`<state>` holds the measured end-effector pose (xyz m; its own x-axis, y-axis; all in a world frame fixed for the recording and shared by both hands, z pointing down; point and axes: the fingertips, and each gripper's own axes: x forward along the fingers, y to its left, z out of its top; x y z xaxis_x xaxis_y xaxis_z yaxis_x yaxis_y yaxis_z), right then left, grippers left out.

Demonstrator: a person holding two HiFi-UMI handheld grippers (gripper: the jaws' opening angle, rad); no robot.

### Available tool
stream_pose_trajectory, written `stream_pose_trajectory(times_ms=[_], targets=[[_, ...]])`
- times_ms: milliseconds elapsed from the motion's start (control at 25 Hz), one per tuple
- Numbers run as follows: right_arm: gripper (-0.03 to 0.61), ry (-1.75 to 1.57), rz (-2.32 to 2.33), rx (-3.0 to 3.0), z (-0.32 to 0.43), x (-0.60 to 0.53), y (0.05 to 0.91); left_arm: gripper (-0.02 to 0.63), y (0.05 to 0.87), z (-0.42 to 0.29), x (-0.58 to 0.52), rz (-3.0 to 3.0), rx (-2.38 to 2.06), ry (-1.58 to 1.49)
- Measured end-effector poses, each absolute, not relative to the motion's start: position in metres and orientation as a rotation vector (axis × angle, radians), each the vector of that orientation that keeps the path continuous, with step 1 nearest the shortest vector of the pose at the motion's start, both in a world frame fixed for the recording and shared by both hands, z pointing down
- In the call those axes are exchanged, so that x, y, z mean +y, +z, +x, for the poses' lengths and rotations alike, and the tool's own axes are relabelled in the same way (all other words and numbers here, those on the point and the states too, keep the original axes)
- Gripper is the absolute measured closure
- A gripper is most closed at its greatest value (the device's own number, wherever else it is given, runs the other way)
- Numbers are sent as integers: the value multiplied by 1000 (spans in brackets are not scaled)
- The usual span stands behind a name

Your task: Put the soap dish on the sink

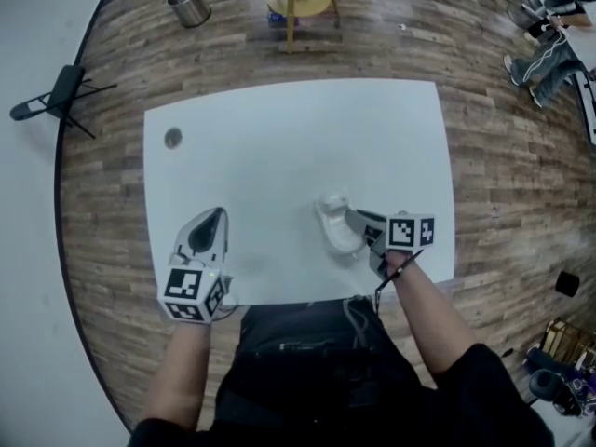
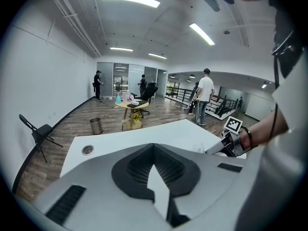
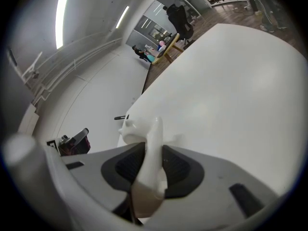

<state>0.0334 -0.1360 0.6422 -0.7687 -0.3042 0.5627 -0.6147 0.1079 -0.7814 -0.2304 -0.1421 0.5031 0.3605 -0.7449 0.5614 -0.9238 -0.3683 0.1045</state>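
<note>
The main risk is a slip. The right gripper [image 1: 358,224] has its fingers [image 3: 180,166] closed on only one thin edge of the soap dish [image 1: 335,226]. Most of the smooth white dish hangs out beyond them, and it could swing or drop if it is tilted or moved fast. The pinched rim runs upright between the pads, with the dish's body reaching past the fingertips over the near right part of the desk [image 1: 279,138]. White against white, it may or may not be clear of the surface. No sink shows in any view. The left gripper [image 1: 212,226], near the desk's front left edge, has its fingers together and empty.
</note>
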Motion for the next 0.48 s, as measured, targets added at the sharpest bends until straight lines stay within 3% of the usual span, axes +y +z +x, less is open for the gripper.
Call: stream_pose_trajectory(times_ms=[480], targets=[[459, 1715, 1006, -2173, 54, -135, 613, 624, 484, -228, -129, 2282, -1460, 581]])
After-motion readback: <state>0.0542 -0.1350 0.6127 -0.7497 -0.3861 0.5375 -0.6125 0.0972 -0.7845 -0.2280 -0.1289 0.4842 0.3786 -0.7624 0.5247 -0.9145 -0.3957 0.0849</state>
